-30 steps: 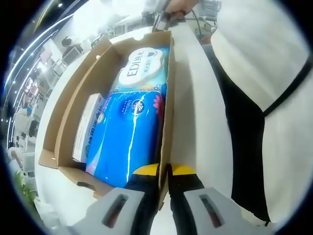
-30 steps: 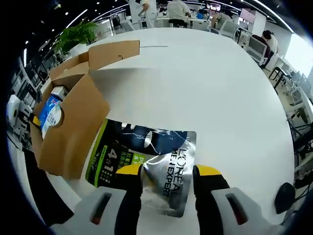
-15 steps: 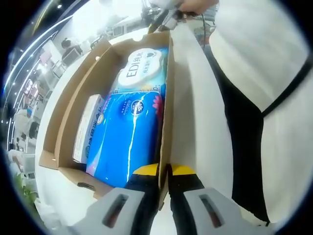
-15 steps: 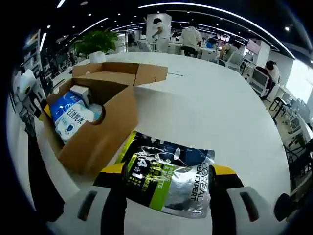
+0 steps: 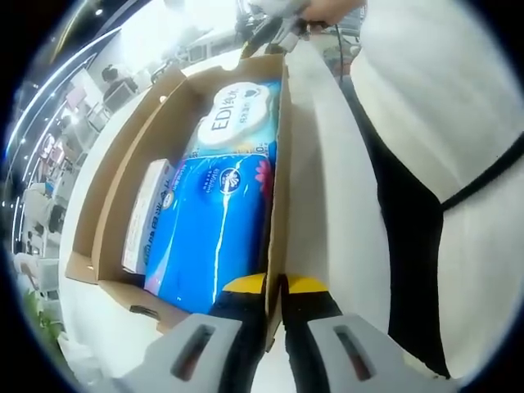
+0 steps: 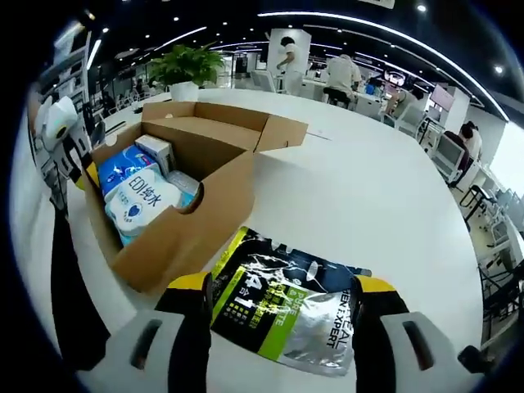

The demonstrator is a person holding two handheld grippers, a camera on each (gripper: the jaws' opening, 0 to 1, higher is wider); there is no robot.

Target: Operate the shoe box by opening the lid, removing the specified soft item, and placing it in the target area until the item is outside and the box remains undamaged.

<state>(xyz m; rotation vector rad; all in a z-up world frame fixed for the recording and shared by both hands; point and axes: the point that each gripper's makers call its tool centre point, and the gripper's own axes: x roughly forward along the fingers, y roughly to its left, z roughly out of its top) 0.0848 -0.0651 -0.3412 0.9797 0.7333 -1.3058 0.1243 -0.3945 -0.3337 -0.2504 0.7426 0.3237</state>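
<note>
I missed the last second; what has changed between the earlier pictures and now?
The right gripper let go of the pouch and opened wide; the pouch now lies flat on the table beside the box. The left gripper stayed clamped on the box wall, wipes pack still inside.

Shoe box [image 6: 184,225] was matt brown cardboard, raw edges. Blue wipes pack [image 5: 217,225] – glossy plastic film, glare streaks. Pouch [image 6: 286,307] – crinkled shiny foil, silver and green. Table [image 6: 368,196] smooth white, faint sheen.
</note>
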